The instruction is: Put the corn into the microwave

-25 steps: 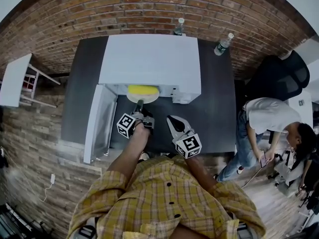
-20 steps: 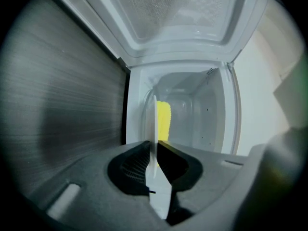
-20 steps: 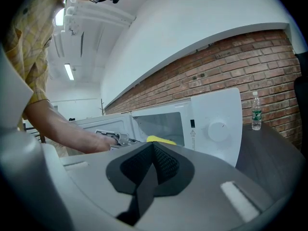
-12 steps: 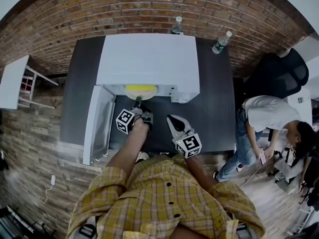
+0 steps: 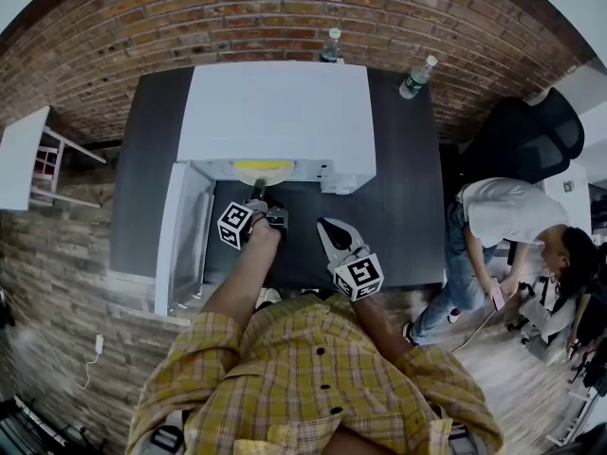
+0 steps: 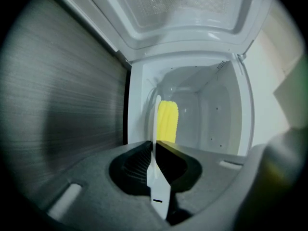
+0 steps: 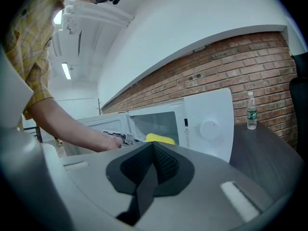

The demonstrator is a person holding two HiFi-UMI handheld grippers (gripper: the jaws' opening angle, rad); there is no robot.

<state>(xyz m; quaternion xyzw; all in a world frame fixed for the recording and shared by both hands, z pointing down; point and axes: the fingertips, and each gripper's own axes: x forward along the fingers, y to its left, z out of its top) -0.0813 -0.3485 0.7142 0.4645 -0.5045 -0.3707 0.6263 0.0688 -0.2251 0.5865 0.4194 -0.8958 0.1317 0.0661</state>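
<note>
The white microwave (image 5: 275, 112) stands on a dark table (image 5: 408, 207), its door (image 5: 180, 235) swung open to the left. A yellow corn cob (image 6: 167, 121) lies on a white plate (image 6: 157, 114) inside the cavity; from the head view only a yellow sliver (image 5: 261, 165) shows. My left gripper (image 5: 258, 192) reaches into the opening. Its jaws have just been closing and pinch the plate's rim (image 6: 155, 150). My right gripper (image 5: 329, 230) hangs back over the table, shut and empty (image 7: 153, 150). In the right gripper view the corn (image 7: 161, 139) shows through the opening.
Two water bottles (image 5: 329, 45) (image 5: 417, 79) stand by the brick wall behind the microwave. A person (image 5: 512, 235) bends beside a black chair (image 5: 526, 145) at the right. A small white table (image 5: 24, 154) stands at the left.
My left gripper has moved toward the microwave, and the plate with the corn has slid deeper into the cavity. The right gripper has stayed put.
</note>
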